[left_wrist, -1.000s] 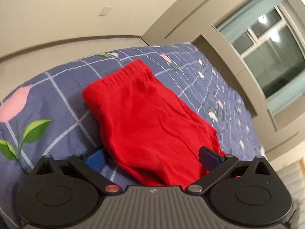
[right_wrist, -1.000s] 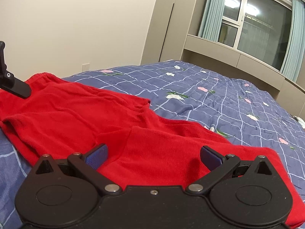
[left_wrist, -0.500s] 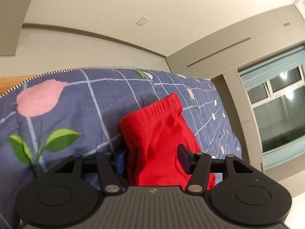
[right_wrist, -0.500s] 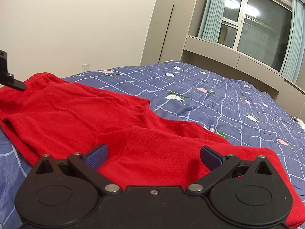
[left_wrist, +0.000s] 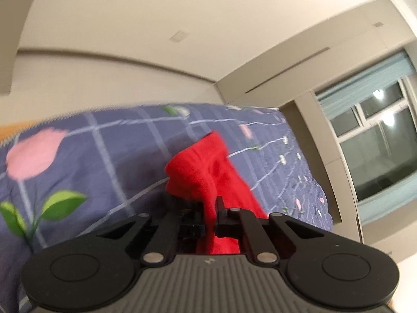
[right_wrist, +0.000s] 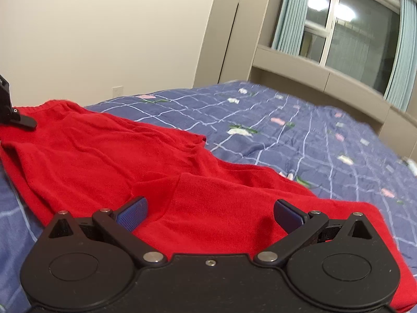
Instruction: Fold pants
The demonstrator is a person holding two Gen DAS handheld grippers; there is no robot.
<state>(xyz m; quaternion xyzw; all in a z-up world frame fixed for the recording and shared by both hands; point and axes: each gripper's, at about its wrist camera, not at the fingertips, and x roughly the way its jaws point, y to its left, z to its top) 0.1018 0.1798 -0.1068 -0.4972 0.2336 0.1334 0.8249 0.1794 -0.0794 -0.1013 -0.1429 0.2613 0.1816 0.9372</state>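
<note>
Red pants [right_wrist: 135,156] lie stretched across a blue flowered bedspread [right_wrist: 299,135], waistband at the far left. My left gripper [left_wrist: 209,210] is shut on a bunched fold of the red pants [left_wrist: 206,167] at the waistband end; it also shows at the left edge of the right wrist view [right_wrist: 15,117]. My right gripper [right_wrist: 209,212] is open, its blue pads [right_wrist: 133,212] wide apart just above the leg end of the pants, holding nothing.
The bedspread [left_wrist: 86,156] covers the whole bed. A beige wall stands behind the waistband end. A window with pale blue curtains [right_wrist: 346,26] and a ledge run along the far right side.
My left gripper has closed from open onto the waistband end, bunching the fabric. The right gripper has stayed open over the leg end and shifted only slightly.
</note>
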